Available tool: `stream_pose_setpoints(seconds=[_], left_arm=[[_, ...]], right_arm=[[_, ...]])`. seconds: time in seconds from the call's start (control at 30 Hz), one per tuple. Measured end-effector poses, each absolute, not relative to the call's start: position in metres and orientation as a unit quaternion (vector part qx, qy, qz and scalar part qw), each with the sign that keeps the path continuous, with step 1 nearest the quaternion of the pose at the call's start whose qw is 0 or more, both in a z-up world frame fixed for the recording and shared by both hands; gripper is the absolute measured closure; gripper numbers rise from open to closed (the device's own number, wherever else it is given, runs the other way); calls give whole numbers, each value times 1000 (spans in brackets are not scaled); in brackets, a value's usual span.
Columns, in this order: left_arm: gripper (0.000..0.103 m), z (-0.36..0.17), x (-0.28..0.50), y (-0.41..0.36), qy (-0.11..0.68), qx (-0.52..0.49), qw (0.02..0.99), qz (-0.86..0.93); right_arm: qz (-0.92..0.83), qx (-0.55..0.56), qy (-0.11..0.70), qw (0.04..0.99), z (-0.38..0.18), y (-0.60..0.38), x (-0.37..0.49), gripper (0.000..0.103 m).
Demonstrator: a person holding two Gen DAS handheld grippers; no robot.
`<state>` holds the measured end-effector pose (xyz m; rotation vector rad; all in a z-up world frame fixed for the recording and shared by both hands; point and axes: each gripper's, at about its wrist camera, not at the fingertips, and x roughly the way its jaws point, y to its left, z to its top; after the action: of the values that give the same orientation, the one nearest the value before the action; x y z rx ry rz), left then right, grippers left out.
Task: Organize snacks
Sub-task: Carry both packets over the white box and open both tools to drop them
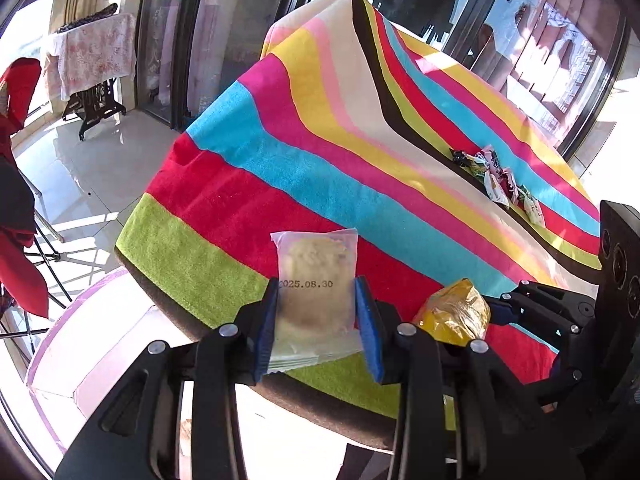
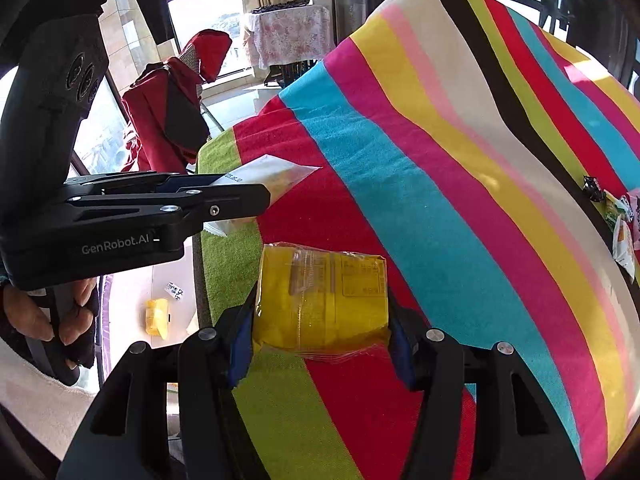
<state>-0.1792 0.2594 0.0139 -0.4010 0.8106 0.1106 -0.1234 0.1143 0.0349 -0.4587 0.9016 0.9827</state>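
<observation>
Left wrist view.
- Left hand-held gripper (image 1: 316,320), bottom centre: blue pads pinching a clear packet (image 1: 314,296) that holds a pale round cake; the packet stands upright between the fingers, date print 2025.08.30 facing the camera.
- Right hand-held gripper (image 1: 490,312), lower right: black fingers reaching in from the right edge, closed on a yellow packet (image 1: 454,312), which sits just beside the clear packet.
- Striped cloth (image 1: 320,140), centre: bright bands of green, red, blue, pink, yellow and cream covering the tabletop behind both packets.
- Pile of small snack packets (image 1: 500,182), right of centre: lying on the cloth, well apart from the two held packets.
- Pale bin (image 1: 80,360), lower left: beside the cloth's edge; contents cannot be told from here.

Right wrist view.
- Right hand-held gripper (image 2: 320,340), bottom centre: blue pads pressed on both sides of the yellow packet (image 2: 322,300), printed label facing up.
- Left hand-held gripper (image 2: 264,196), left of centre: seen side-on, clamping the clear packet (image 2: 272,176).
- Striped cloth (image 2: 440,160), centre and right.
- Small snack packets (image 2: 620,224), right edge, on the cloth.
- Second yellow packet (image 2: 157,316), lower left, lying off the cloth on a pale surface.
</observation>
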Motion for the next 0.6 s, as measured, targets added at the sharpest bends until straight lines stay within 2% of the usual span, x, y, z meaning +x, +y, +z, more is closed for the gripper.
stream_pose_setpoints(seconds=[0.53,0.6], left_arm=[[66,10,-255,306,436,-191,869,134],[57,4,-255,310,458,-185,857,146]], right_arm=[[558,-241,388,693,33,153,-188,48],[574,-236,393,678,32,154,-193,45]])
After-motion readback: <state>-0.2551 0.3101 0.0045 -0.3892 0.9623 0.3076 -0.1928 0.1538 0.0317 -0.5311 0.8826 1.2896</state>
